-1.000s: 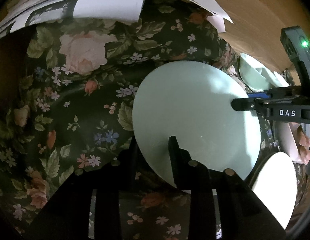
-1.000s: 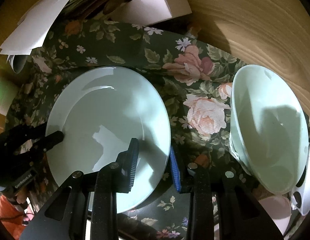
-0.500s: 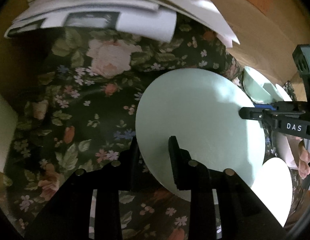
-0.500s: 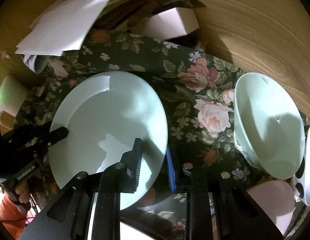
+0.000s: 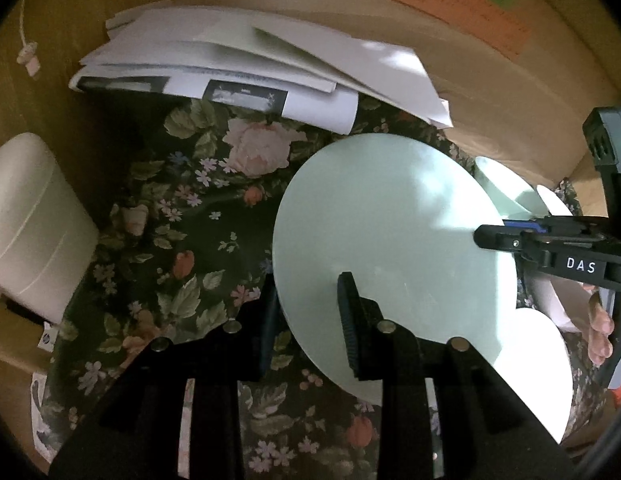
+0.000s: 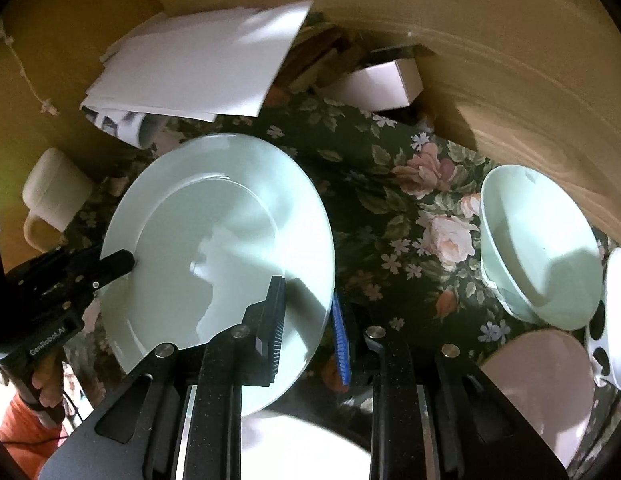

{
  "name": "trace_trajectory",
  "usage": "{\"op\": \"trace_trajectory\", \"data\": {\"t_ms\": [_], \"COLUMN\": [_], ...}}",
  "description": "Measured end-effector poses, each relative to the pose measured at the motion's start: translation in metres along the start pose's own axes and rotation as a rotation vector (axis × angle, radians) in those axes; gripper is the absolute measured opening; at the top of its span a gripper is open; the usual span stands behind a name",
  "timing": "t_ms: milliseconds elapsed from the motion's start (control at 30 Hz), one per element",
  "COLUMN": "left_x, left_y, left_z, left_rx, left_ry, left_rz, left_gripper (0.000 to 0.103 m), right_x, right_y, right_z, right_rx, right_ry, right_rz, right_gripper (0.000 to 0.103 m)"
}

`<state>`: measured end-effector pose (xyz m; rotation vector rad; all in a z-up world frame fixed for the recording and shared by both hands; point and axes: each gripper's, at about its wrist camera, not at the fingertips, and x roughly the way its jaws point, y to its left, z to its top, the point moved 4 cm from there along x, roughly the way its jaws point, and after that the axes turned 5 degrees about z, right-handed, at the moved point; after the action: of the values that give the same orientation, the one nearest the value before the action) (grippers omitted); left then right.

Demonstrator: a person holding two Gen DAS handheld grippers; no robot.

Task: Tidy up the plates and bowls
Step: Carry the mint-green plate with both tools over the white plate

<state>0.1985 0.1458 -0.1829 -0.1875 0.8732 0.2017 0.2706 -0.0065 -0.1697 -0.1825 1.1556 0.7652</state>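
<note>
A pale green plate [image 5: 390,248] [image 6: 222,248] is held up off the floral tablecloth [image 5: 182,256] by both grippers. My left gripper [image 5: 306,308] is shut on its left rim. My right gripper [image 6: 308,320] is shut on its right rim, with blue pads; it also shows in the left wrist view [image 5: 506,236]. The left gripper shows in the right wrist view [image 6: 110,264]. A pale green bowl [image 6: 538,248] [image 5: 506,192] sits to the right. A white plate [image 5: 538,368] lies below the raised plate. A pink plate [image 6: 542,384] lies at the lower right.
Loose papers [image 5: 254,64] [image 6: 206,60] lie at the back. A white box [image 6: 378,84] stands by the wooden wall [image 6: 510,80]. A cream mug [image 6: 54,196] [image 5: 34,224] sits at the left. A white holed dish [image 6: 614,320] is at the right edge.
Both grippers have lifted the green plate higher off the cloth and pulled back. More of the papers, mug and wall came into view.
</note>
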Motion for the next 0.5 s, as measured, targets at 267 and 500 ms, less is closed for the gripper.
{"op": "trace_trajectory", "data": {"t_ms": [267,500], "left_x": [-0.022,-0.036], "left_y": [-0.002,-0.019], "left_z": [-0.008,-0.01], "left_rx": [0.004,0.02], "left_ry": [-0.025,-0.027], "left_rz": [-0.016,-0.041], "left_gripper": [0.029,0.029], "right_x": [-0.021,-0.043], "right_y": [0.0,-0.003], "right_z": [-0.016,-0.033], "right_rx": [0.007,0.019], "right_ry": [-0.031,-0.064], "right_rz": [0.001,-0.01], "right_gripper": [0.02,0.02]}}
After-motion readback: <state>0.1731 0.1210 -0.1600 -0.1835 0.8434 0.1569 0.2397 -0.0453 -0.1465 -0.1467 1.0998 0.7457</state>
